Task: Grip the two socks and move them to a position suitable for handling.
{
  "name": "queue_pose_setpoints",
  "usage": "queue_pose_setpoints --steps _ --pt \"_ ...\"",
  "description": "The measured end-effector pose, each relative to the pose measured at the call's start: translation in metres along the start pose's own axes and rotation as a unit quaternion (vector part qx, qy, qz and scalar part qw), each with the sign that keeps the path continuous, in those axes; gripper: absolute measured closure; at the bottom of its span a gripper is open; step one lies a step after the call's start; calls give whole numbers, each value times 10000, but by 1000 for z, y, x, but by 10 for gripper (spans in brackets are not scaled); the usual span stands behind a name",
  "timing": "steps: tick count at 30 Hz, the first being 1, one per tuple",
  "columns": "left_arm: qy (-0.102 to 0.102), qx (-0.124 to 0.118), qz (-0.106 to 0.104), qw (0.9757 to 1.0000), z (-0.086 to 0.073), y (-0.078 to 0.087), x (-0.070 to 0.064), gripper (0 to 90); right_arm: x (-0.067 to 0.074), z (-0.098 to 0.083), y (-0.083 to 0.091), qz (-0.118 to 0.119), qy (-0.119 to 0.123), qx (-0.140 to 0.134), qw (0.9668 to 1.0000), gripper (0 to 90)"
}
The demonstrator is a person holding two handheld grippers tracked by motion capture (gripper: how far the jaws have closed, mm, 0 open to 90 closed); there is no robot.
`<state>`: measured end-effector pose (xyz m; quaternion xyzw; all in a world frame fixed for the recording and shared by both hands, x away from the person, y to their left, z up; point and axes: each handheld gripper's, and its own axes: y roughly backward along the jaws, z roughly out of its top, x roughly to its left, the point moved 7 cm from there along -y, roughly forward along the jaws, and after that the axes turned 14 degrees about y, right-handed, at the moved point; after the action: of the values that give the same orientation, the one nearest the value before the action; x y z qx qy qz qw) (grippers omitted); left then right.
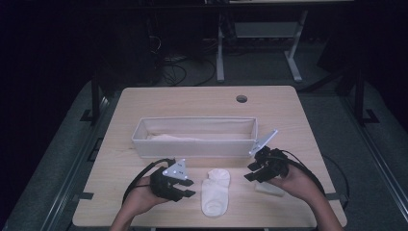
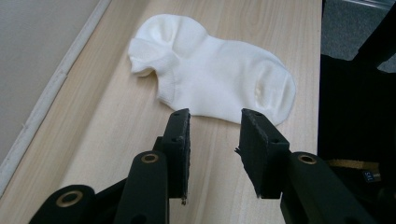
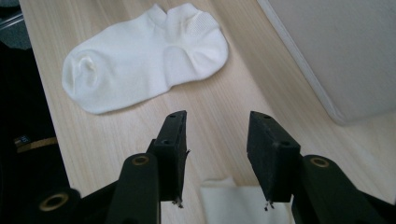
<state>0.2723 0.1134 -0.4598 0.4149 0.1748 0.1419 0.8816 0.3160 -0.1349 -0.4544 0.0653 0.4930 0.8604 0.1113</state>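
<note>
Two grippers, both empty, flank one white sock (image 1: 215,191) lying flat near the front edge of the table (image 1: 202,103). Left gripper (image 1: 186,187) sits at the sock's 9 o'clock, jaws apart, nothing between them; the left gripper view has its tips just short of the sock's (image 2: 212,81) near edge, not touching. Right gripper (image 1: 252,172) is at the sock's 2 o'clock, jaws likewise apart and bare. Directly below its jaws in the right gripper view lies a second pale cloth piece (image 3: 233,203), probably another sock; in the high view it pokes out under that hand.

Long fabric bin (image 1: 195,142) stands at 12 o'clock from the sock, something pale already lying inside.

Judgement: step in hand is a pick-up of the flat sock, likely for the bin. To do it well, come in low and pinch a raised fold, with the cuff end (image 2: 147,58) offering the most loft. Flat cloth slips under the pads, so press down before closing. Lift clear of the bin's near wall before moving across.
</note>
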Motion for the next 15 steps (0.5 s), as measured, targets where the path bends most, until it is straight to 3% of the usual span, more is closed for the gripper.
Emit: queue_pose_setpoints --steps 15 --pt "25 -26 76 10000 -1 5 5 601 -2 -21 18 -90 -84 91 9999 530"
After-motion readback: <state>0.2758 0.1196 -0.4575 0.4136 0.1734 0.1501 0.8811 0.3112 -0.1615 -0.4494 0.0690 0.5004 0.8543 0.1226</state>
